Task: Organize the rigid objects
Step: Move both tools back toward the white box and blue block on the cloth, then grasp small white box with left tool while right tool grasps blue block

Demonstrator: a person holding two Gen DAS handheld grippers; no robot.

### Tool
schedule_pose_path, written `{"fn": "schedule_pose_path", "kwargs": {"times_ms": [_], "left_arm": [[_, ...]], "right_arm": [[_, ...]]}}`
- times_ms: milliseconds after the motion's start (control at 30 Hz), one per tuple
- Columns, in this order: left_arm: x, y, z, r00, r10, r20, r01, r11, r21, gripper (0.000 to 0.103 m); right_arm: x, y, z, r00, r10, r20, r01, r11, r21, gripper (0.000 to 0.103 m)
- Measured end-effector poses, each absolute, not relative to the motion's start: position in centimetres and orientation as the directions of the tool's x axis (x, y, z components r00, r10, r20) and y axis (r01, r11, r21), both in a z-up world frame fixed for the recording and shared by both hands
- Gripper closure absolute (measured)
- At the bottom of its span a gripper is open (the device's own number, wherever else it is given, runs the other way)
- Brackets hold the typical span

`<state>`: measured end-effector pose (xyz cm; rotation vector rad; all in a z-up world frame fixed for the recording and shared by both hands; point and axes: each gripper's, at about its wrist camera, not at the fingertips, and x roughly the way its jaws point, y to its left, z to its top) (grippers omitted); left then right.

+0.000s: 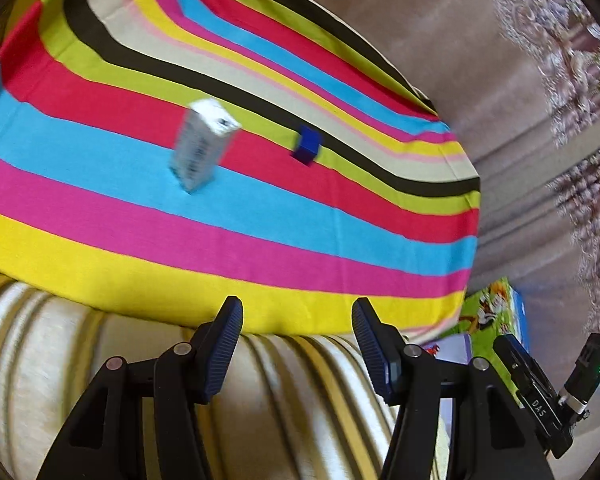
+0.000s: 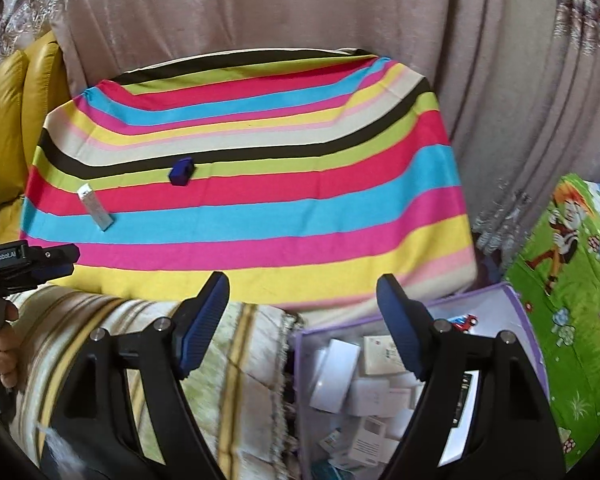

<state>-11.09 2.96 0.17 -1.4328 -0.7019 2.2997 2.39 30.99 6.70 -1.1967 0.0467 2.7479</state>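
A white carton (image 1: 202, 144) stands on end on the striped tablecloth (image 1: 260, 248), on its blue band. A small dark blue box (image 1: 306, 146) sits to its right on the green stripe. My left gripper (image 1: 298, 320) hangs open over the table's near edge, nothing between its fingers. In the right wrist view the white carton (image 2: 96, 207) and blue box (image 2: 181, 172) are far off to the left. My right gripper (image 2: 302, 292) is open and empty, above the near table edge and a purple bin (image 2: 488, 300) of white boxes. The left gripper (image 2: 48, 258) shows at the left edge.
A striped blanket (image 2: 236, 360) lies below the table's front edge. A green cartoon-print sheet (image 2: 568, 280) lies right of the bin. Pinkish curtains (image 2: 260, 8) hang behind the table and a yellow cushion (image 2: 4, 120) sits at the left. A hand (image 2: 4, 356) holds the left gripper.
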Motion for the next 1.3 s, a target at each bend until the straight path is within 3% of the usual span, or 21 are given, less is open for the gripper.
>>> {"fn": "schedule_pose_path", "kwargs": {"times_ms": [433,933,1000,1133,1300], "left_arm": [[-15.3,-1.1,-0.5,-0.437,0.384,-0.813,-0.041,-0.912,-0.409,0.045],[-21.0,0.9,-1.3,-0.446,0.316,-0.837,-0.33,-0.928,-0.175,0.046],[-21.4,1.2,-1.5,-0.442,0.326,-0.836,-0.367,-0.916,-0.164,0.048],[-21.9,1.7,-2.2,-0.425,0.329,-0.843,-0.405,-0.902,-0.148,0.065],[-22.3,1.4,-2.2,-0.424,0.35,-0.835,-0.4,-0.9,-0.174,0.067]], "right_arm": [[-3.8,28.2,6.2,-0.652,0.049,-0.756,-0.061,-0.998,-0.012,0.024],[-12.5,22.9,3.9,-0.604,-0.038,-0.796,0.022,-0.999,0.03,0.023],[-13.6,22.4,3.4,-0.595,-0.042,-0.803,0.024,-0.999,0.035,0.023],[-15.8,21.6,2.3,-0.578,-0.048,-0.815,0.022,-0.999,0.044,0.023],[-18.2,20.7,0.9,-0.563,-0.055,-0.825,0.024,-0.998,0.05,0.023]]}}
